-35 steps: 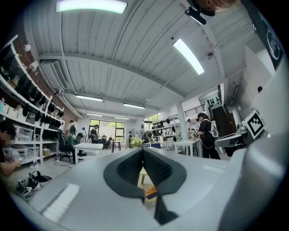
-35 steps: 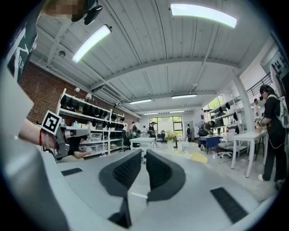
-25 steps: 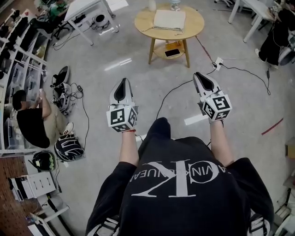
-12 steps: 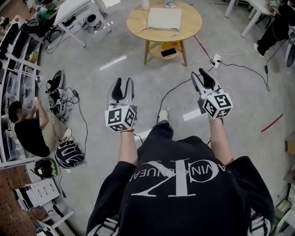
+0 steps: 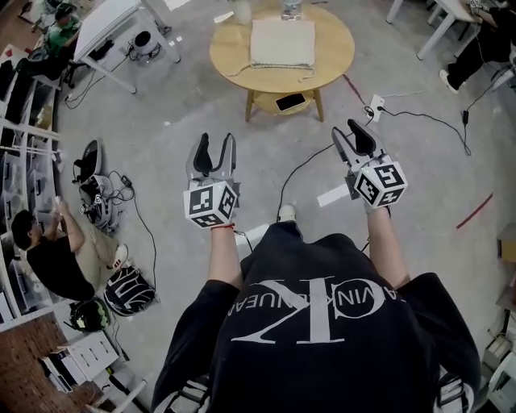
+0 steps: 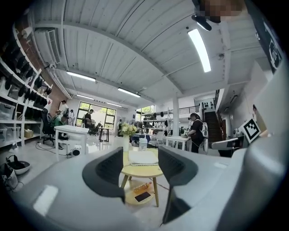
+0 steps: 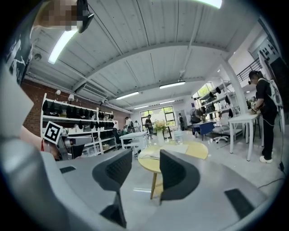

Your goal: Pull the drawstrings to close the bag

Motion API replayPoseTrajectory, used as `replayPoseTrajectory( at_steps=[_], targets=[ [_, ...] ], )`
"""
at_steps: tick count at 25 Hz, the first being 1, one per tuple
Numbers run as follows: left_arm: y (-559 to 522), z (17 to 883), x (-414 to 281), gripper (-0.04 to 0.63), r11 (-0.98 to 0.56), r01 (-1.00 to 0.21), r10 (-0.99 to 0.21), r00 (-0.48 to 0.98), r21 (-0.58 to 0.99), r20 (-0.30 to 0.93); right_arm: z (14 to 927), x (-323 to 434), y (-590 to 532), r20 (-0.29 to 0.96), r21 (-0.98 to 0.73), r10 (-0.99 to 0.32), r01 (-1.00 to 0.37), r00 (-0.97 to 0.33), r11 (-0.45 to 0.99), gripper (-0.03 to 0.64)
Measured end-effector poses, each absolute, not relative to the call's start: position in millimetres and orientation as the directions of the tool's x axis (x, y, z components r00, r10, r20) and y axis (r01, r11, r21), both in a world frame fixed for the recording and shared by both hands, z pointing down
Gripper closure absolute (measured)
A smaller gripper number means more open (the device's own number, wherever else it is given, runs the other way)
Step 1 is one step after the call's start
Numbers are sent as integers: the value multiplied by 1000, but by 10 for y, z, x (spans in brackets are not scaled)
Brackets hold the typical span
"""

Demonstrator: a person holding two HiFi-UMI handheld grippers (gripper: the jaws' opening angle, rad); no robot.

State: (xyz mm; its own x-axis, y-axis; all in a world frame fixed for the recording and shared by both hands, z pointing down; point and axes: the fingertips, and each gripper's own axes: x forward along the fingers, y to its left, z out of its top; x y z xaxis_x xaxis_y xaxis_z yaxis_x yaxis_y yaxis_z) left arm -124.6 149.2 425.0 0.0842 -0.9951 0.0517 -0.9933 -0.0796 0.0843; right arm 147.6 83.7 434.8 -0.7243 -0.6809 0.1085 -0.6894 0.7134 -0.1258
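Both tools have travelled forward toward the round tabletop (image 5: 339,50), which now sits nearer to them in the head view than a second ago. Both sets of jaws, pressed together back then, have just been opening.

The left tool (image 5: 216,143) is held out level at about 11 o'clock from the person's chest. Its jaws are spread wide with nothing between them. In the left gripper view the left tool (image 6: 141,168) frames only open air, with the tabletop far off in the gap. The right tool (image 5: 352,133) is at about 1 o'clock, well apart from the left one. In the right gripper view the right tool (image 7: 141,168) is likewise spread and empty. Neither touches anything.

The bag (image 5: 282,42), of pale cream cloth, lies flat at the middle of the tabletop, at 12 o'clock from the tools and well clear of both. A drawstring (image 5: 239,69) trails from its 8 o'clock corner along the wood toward the rim. A vase (image 5: 239,11) stands at the bag's 10 o'clock and a clear cup (image 5: 292,8) at its 12 o'clock. On the lower shelf (image 5: 270,98) under the tabletop lies a dark phone (image 5: 289,102).

The wearer's shoe (image 5: 286,212) shows on the floor between the two arms. At 8 o'clock in the head view a person (image 5: 50,258) sits on the floor beside shelving. A black cable (image 5: 302,165) runs across the floor between the tools.
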Motion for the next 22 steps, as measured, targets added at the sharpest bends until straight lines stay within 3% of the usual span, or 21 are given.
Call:
replayPoseTrajectory(
  at_steps=[8, 22],
  targets=[
    [778, 4393, -1551, 367, -126, -987, -988, 134, 99, 76, 4496, 1207, 163, 146, -143, -706, -721, -693, 678, 459],
    [15, 5006, -1498, 368, -164, -974, -959, 194, 157, 204, 5064, 1134, -559, 305, -193, -689, -751, -658, 632, 459]
  ],
)
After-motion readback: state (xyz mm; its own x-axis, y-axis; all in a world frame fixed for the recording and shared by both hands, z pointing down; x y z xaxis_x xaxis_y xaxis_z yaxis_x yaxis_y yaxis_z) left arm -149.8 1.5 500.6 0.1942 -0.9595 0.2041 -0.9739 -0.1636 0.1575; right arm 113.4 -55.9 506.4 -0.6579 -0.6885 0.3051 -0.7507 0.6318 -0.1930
